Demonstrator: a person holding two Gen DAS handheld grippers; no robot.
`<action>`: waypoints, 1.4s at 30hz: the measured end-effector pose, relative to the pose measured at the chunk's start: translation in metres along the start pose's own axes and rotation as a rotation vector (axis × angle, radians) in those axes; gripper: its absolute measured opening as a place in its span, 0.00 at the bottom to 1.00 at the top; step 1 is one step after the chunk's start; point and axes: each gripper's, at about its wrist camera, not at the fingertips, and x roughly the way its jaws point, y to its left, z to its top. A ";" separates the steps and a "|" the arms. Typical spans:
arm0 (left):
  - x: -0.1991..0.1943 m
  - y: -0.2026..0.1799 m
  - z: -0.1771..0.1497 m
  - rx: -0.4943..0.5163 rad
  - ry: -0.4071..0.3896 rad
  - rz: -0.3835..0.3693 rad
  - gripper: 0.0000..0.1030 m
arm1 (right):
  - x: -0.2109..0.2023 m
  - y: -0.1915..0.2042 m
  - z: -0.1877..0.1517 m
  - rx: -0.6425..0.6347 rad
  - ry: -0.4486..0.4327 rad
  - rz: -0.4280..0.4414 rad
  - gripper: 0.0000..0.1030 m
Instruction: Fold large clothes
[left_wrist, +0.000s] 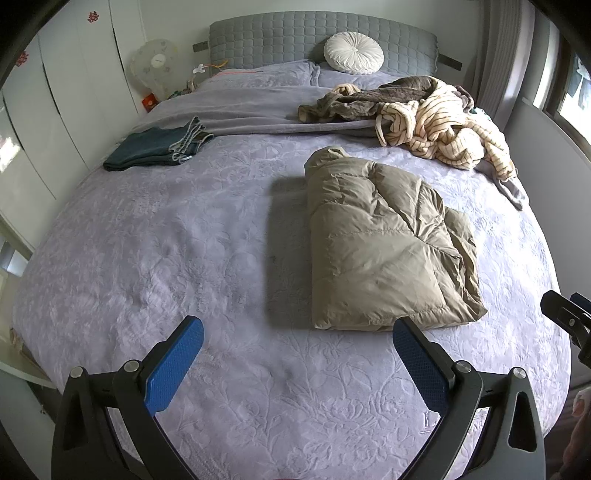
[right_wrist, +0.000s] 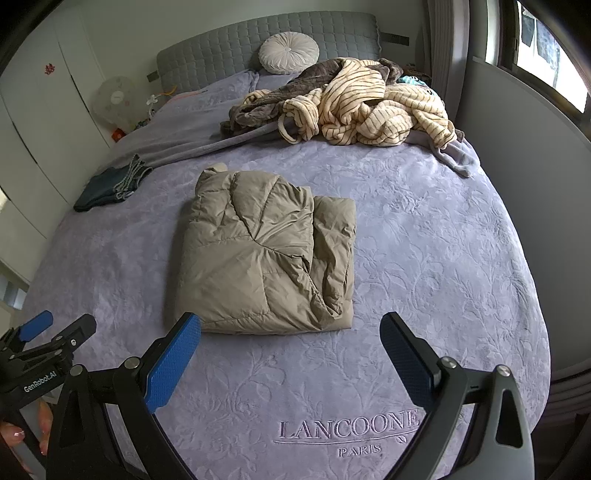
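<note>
A khaki puffer jacket lies folded into a rectangle on the lilac bedspread. My left gripper hovers open just short of its near edge, nothing between its blue pads. In the right wrist view my right gripper is open too, its jaws spread either side of the jacket's near edge without touching it. The left gripper shows at that view's lower left; the right gripper's fingers poke in at the left wrist view's right edge.
A heap of striped cream and brown robes lies near the pillows. Folded jeans sit at the bed's left side. A round white cushion leans on the grey headboard. A fan stands left; a wall runs right.
</note>
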 end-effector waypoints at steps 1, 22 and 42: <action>0.000 0.000 0.000 -0.001 0.000 0.000 0.99 | 0.000 0.000 0.000 0.000 0.000 0.000 0.95; 0.000 0.002 0.000 0.000 -0.001 -0.001 0.99 | -0.002 0.002 -0.001 0.000 -0.002 0.000 0.95; -0.007 0.007 -0.006 -0.019 -0.010 0.012 0.99 | -0.003 0.009 -0.002 -0.005 -0.001 0.006 0.95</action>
